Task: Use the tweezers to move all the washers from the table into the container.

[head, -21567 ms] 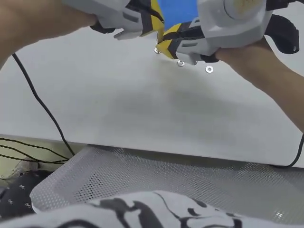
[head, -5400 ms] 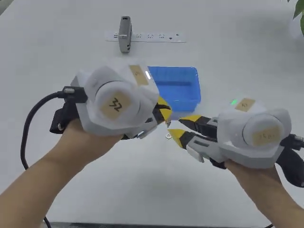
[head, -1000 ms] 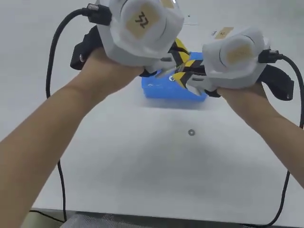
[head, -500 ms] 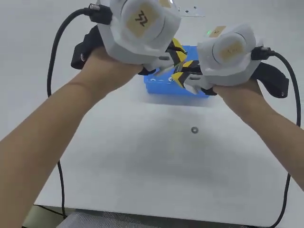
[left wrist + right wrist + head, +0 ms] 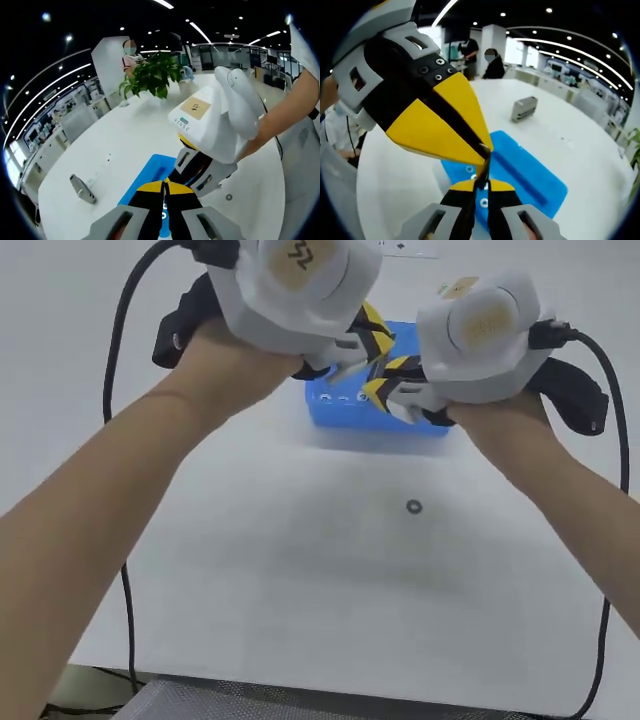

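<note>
One tweezers (image 5: 481, 167) pinched by left tool (image 5: 164, 184) and right tool (image 5: 480, 184), one container (image 5: 372, 422), one washer (image 5: 414, 506) on table (image 5: 300, 570)

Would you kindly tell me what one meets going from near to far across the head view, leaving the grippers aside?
perforated metal shelf → lone washer on the white table → blue container
</note>
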{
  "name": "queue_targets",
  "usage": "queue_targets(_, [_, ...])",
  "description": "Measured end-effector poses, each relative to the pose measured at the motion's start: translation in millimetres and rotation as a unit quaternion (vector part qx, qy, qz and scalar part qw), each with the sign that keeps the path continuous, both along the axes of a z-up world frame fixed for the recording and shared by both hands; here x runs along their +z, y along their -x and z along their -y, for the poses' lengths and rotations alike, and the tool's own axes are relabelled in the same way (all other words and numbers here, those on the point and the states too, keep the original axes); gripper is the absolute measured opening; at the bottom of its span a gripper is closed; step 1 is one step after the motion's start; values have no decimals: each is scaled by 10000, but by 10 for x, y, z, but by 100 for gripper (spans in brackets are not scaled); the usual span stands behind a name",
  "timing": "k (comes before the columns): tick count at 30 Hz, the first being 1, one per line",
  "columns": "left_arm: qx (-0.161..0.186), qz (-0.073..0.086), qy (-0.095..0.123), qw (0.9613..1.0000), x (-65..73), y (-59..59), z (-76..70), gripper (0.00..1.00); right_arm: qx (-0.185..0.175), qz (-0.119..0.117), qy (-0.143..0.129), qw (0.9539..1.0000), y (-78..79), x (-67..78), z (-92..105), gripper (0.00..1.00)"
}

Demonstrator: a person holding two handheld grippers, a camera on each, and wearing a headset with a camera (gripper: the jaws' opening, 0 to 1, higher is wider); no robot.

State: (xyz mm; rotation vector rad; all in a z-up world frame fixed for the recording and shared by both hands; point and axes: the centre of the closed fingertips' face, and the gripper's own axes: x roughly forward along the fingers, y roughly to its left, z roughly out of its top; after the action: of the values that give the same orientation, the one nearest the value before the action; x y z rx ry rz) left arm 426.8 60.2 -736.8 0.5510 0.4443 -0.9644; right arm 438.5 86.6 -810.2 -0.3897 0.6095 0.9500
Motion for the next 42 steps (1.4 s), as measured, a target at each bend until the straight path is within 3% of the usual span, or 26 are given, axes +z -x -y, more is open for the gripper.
queue_targets(5, [39,-21,5,10000,-47,-63,-38,0,-77,-49,-22,10000,-36,-24,-4,4])
queue_targets(14, [-30,30,-57,10000,78,94,-5,0,-19,81,-28,10000,19,49,-7,5])
queue_targets(16, [-39,76,-66,9999,72,114,-2,0,-40,176,-48,9998,43,108,11,5])
queue_targets(19, [-59,151,-64,9998,171,190,25,0,-38,374,-88,9993,37,194,56,6])
queue_targets(24, [-128,233,20,9996,341,354,67,0,-45,655,-433,9969,218,527,123,10])
queue_targets(27, [-219,273,30,9994,348,421,66,0,56,797,-422,9959,312,621,134,12])
queue_targets(30, [-307,293,1,9991,404,520,116,0,115,815,-451,9956,428,701,190,10])
queue_targets(33, [-454,318,-115,9984,443,660,170,0,123,734,-685,9949,566,785,224,9])
queue_targets(39, [-635,241,-45,9977,441,797,268,0,87,582,-799,9951,746,754,316,6])
queue_targets(42, [-748,143,-73,9971,367,870,335,0,41,496,-763,9958,813,680,369,6])
